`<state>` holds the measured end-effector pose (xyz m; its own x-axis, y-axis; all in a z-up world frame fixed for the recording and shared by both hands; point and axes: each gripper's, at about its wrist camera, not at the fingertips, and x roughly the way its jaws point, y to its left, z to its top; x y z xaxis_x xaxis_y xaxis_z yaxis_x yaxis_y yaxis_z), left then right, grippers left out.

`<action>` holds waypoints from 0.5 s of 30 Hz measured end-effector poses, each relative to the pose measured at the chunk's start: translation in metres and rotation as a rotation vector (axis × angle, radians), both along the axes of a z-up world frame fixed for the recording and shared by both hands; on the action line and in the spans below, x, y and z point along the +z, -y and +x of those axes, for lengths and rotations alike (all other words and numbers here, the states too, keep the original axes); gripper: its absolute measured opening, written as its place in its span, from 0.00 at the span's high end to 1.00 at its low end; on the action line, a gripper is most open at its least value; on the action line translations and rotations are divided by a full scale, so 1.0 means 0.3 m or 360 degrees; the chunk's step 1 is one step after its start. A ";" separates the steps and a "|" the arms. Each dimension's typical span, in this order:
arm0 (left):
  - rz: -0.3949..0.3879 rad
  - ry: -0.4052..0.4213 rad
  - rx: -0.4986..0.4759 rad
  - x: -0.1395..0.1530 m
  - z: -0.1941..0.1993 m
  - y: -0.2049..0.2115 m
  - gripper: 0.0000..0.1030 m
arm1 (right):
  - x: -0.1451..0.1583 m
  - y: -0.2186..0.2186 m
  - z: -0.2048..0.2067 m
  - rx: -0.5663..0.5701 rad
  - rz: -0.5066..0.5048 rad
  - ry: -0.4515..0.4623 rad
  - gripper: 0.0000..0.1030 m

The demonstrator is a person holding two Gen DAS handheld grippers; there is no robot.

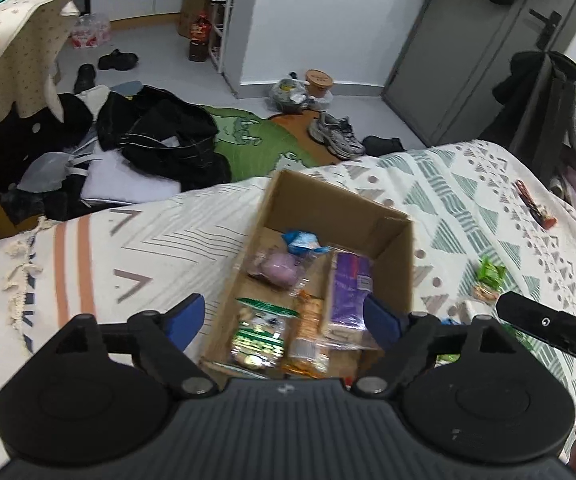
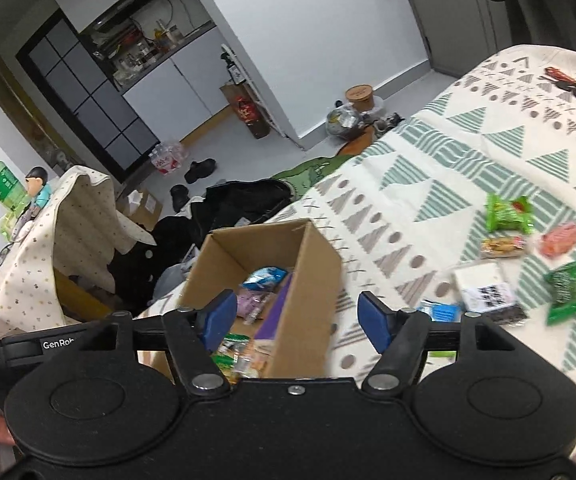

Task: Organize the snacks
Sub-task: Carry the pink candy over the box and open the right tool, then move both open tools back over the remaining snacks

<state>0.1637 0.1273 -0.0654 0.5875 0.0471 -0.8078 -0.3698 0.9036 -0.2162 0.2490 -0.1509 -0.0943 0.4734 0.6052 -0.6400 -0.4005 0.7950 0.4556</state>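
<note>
We hold both grippers, left gripper (image 1: 283, 316) and right gripper (image 2: 294, 318), with fingers wide apart and empty over the brown cardboard box (image 1: 392, 248). The shiny green snack packet (image 2: 508, 213) at our right gripper's two o'clock could slip when squeezed. A bump could tip the box.

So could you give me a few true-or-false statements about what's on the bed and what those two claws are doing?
1. The brown cardboard box on the patterned bedspread is empty. False: it holds several snacks, including a purple packet.
2. Both claws are open and hold nothing. True: left claw, right claw.
3. Snacks lie on the bedspread outside the box. True: for example a bright green wrapped packet.
4. The box's top is taped shut. False: it is open.
5. The white packet with black print is inside the box. False: it lies on the bedspread.
</note>
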 end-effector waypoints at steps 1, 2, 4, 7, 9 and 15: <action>0.0005 -0.0003 -0.0012 -0.001 0.001 0.014 0.14 | 0.002 0.014 -0.001 -0.0003 -0.0007 0.0003 0.33; 0.0010 -0.0003 -0.0026 -0.001 0.003 0.030 0.14 | 0.005 0.026 -0.002 -0.0008 -0.0016 0.0007 0.29; 0.0020 -0.0006 -0.0040 -0.001 0.006 0.059 0.12 | 0.011 0.054 -0.004 -0.0018 -0.0035 0.0017 0.24; 0.0035 -0.0016 -0.0050 0.005 0.011 0.102 0.12 | 0.020 0.097 -0.001 -0.0041 -0.0039 0.0015 0.21; 0.0047 -0.0003 -0.0063 0.019 0.011 0.130 0.12 | 0.028 0.126 -0.002 -0.0054 -0.0037 0.0019 0.16; 0.0064 0.0029 -0.0093 0.036 0.007 0.209 0.07 | 0.045 0.224 -0.014 -0.0075 -0.0019 0.0054 0.09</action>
<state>0.1658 0.0645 -0.0548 0.6048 0.0448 -0.7952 -0.3126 0.9316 -0.1853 0.2448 -0.2181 -0.0808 0.5229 0.5741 -0.6301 -0.3775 0.8187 0.4326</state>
